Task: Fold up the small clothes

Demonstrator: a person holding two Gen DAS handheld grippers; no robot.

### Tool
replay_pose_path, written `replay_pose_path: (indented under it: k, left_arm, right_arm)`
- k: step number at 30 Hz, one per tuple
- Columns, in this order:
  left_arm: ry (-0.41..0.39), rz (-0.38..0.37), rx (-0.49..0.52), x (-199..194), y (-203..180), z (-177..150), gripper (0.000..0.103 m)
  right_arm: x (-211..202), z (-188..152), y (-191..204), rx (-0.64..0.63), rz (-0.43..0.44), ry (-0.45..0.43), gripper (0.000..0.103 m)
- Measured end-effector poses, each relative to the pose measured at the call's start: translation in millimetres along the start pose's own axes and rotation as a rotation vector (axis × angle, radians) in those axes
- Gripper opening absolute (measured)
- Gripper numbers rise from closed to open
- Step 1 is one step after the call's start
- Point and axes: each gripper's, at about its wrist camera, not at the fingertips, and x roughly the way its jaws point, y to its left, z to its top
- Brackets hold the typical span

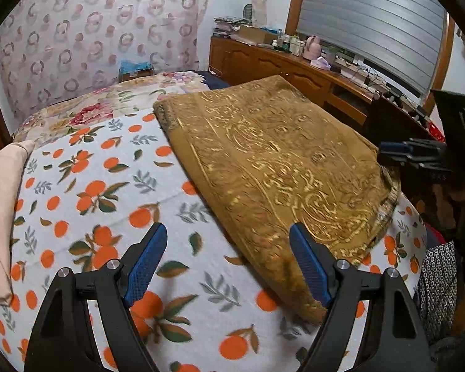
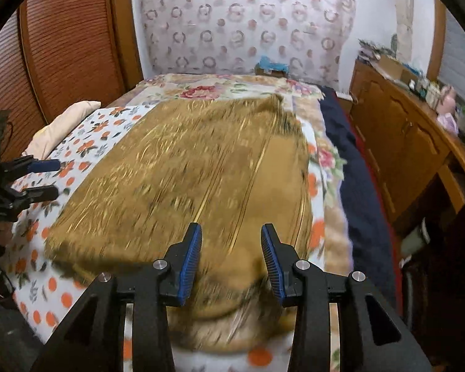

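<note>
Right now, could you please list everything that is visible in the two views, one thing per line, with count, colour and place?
cloth: one, golden brown with gold pattern, lying folded on the bed, under no gripper's pads
orange-print sheet: one, white with orange fruits, covering the near part of the bed
floral blanket: one, cream with red flowers, far part of the bed
pillow: one, pale peach, at the bed's edge
dark blue cover: one, on the bed's side towards the cabinet
wooden cabinet: one, brown, along the wall, small items on top
curtain: one, pale with ring pattern, behind the bed
left gripper: one, black with blue pads, open, empty
right gripper: one, same colours, open, empty, above the cloth
</note>
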Motion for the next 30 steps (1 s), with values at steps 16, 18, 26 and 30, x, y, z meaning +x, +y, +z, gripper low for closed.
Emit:
replay_pose_path:
  k: [16,18,26,30]
  left_arm:
    - [0.016,-0.010,-0.009,-0.4,-16.4,-14.1,0.082]
    - [0.014,-0.008,-0.010,-1.2,-15.7,-15.2,0.082]
    - [-0.001,-0.029,-0.005,-6.8,-20.5,-13.4,0.082]
    - [0.009,-0.032,0.002,-2.7,-24.6,-13.6,0.082]
  right_arm:
    - [-6.3,-34.5,-21.1,0.188,0.142,-0.024,0.006]
    - [-14.4,-36.9,-19.8,0.169,0.151,-0.066,0.002]
    - [-88.9,-42.6,-32.0,0.108,0.071,-0.128,0.001]
    - [-81.5,-52.9,-31.1,0.056,-0.018,-0.051,0.019]
